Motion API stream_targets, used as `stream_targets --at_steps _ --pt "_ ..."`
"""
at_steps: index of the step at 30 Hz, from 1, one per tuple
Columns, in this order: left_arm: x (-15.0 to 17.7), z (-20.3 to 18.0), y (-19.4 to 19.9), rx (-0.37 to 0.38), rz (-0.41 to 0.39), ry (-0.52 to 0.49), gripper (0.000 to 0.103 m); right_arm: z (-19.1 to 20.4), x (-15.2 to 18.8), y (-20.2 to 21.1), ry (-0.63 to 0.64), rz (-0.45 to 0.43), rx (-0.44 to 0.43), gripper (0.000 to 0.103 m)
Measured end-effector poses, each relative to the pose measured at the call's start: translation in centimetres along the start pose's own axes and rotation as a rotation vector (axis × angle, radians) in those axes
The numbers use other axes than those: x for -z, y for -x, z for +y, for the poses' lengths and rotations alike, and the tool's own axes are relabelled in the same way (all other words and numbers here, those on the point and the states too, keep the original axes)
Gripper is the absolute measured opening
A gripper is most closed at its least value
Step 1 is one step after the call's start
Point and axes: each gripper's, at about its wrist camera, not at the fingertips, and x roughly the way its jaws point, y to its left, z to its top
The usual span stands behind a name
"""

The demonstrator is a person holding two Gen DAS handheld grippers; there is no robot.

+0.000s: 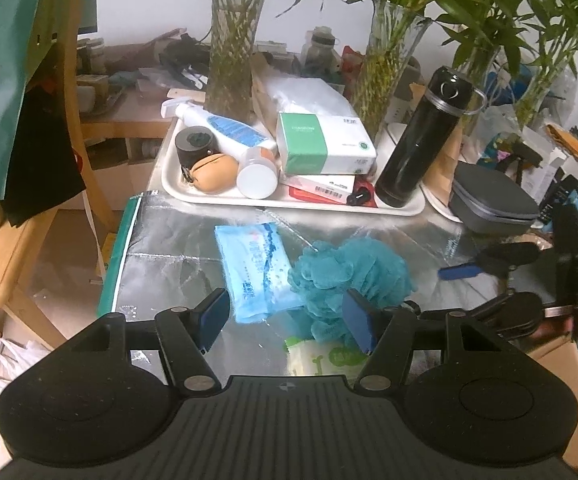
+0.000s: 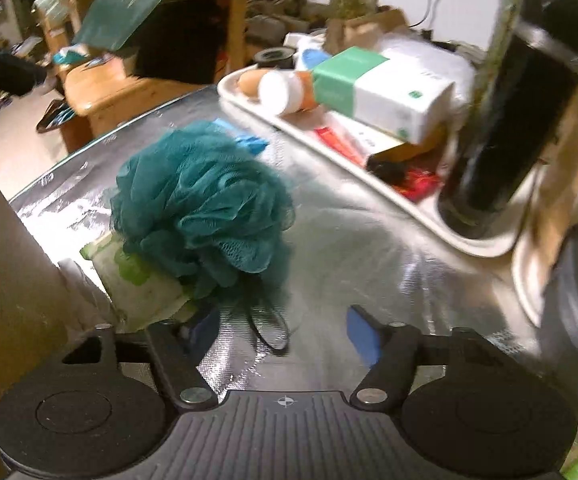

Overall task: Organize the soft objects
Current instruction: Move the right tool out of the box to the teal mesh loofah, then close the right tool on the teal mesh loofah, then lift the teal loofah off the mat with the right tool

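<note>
On the silver foil mat [image 1: 177, 240], the teal bath pouf [image 1: 349, 276] lies between the blue wipes pack [image 1: 255, 268] and the green-and-white tissue pack [image 1: 321, 360], touching both. The left gripper [image 1: 287, 318] hovers over them with its jaws spread wide, empty. The right gripper [image 2: 283, 334] is likewise spread and holding nothing, just beside the pouf's cord loop [image 2: 269, 330]. A cluttered white tray [image 1: 301, 204] sits beyond.

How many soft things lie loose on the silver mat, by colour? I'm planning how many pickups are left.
Teal: 1, the bath sponge
Blue: 1, the wipes pack
Green and white: 1, the tissue pack, partly under the sponge
Total: 3

Both pairs of fingers are open and hold nothing.
</note>
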Motion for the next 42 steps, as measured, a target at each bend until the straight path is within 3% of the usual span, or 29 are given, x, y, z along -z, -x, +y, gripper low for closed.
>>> stream_targets --at_steps 4,8,13,14,16,17,18,25,31,36,42 --pt "0.0 -0.1 -0.1 0.006 0.008 -0.001 0.062 -0.7 -0.4 -0.9 -0.028 -0.015 -0.059 0.057" --pt "0.0 -0.2 -0.4 0.013 0.019 -0.002 0.062 -1.5 -0.7 -2.0 -0.043 -0.006 -0.055 0.047" --pt "0.1 -0.3 -0.7 0.011 0.029 -0.005 0.062 -0.8 -0.6 -3.7 0.012 0.018 -0.074 0.045" --pt "0.1 -0.3 -0.8 0.011 0.031 -0.003 0.062 -0.5 -0.6 -4.0 0.028 0.022 -0.069 0.042" --pt "0.1 -0.3 -0.8 0.012 0.034 -0.002 0.062 -0.1 -0.6 -4.1 0.048 0.017 -0.054 0.025" --pt "0.1 -0.3 -0.9 0.012 0.035 -0.003 0.062 -0.1 -0.7 -4.1 0.047 0.026 -0.047 0.004" --pt "0.1 -0.3 -0.9 0.013 0.037 -0.006 0.062 -0.2 -0.8 -3.8 0.043 0.021 -0.033 0.003" --pt "0.2 -0.1 -1.0 0.005 0.034 0.005 0.062 -1.7 -1.9 0.6 -0.066 -0.118 0.018 0.002" --pt "0.2 -0.3 -1.0 0.008 0.018 0.015 0.062 -1.3 -2.6 5.0 -0.086 -0.207 0.066 0.002" --pt "0.2 -0.4 -0.8 0.017 0.007 0.016 0.062 -1.3 -1.8 8.2 -0.108 -0.258 0.137 0.002" --pt "0.2 -0.7 -0.7 0.024 -0.001 0.009 0.062 -1.9 -0.5 9.9 -0.152 -0.259 0.206 0.002"
